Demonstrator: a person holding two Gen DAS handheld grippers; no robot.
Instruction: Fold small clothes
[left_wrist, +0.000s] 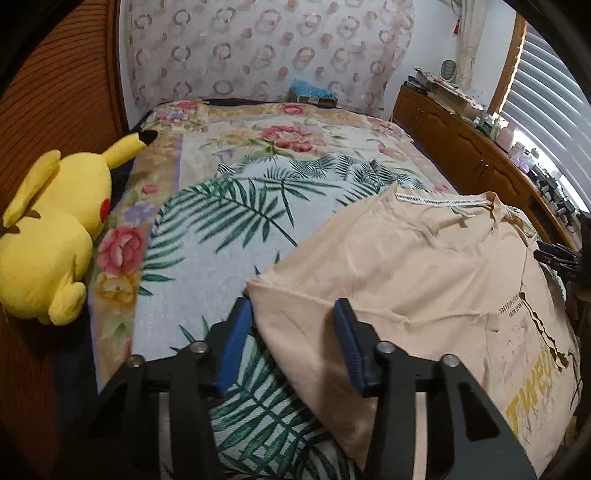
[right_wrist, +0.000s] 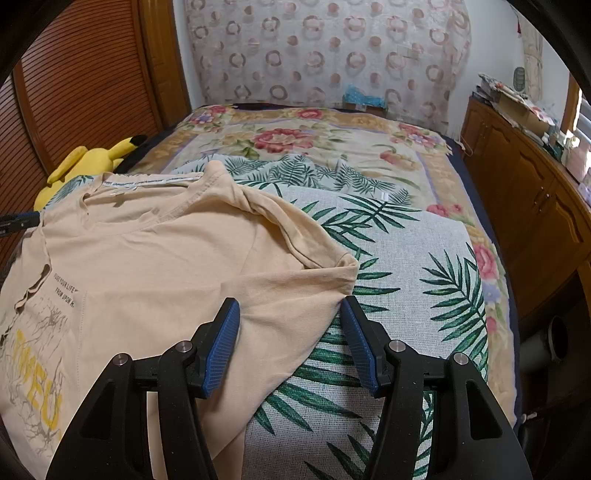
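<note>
**A:** Well, start big: where does the shirt (right_wrist: 155, 258) lie?

**B:** Flat on the bed (right_wrist: 406, 258), print side up, on a palm-leaf towel (right_wrist: 399, 236) that covers the flowered blanket (left_wrist: 266, 129). Its collar points toward the far wall. No fold is made yet, I judge.

**A:** What could spoil things at that scale?

**B:** The towel is loose. If either claw bites too deep, it may pinch towel along with shirt, and the whole layer would drag when lifted.

**A:** And the sleeves?

**B:** The right sleeve (right_wrist: 314, 236) is rucked, with a ridge running to its cuff. Folded over as it lies, that ridge would likely be pressed into a crease. The left side looks smoother.

**A:** The claws?

**B:** The left claw (left_wrist: 291, 332) straddles the shirt's left edge, near the sleeve corner. Its jaws stand partly open, cloth between them, pads not pressing. The right claw (right_wrist: 291, 332) stands a bit wider over the cloth just below the right sleeve, also gripping nothing.

**A:** So the risk there?

**B:** Uneven grips. One claw sits at an edge, the other further in on the fabric, so the shirt could skew when lifted. A thin single layer might also slip from the ribbed pads (right_wrist: 221, 347).

**A:** Anything small?

**B:** The plush (left_wrist: 51, 229) sits well apart; no trouble.
</note>
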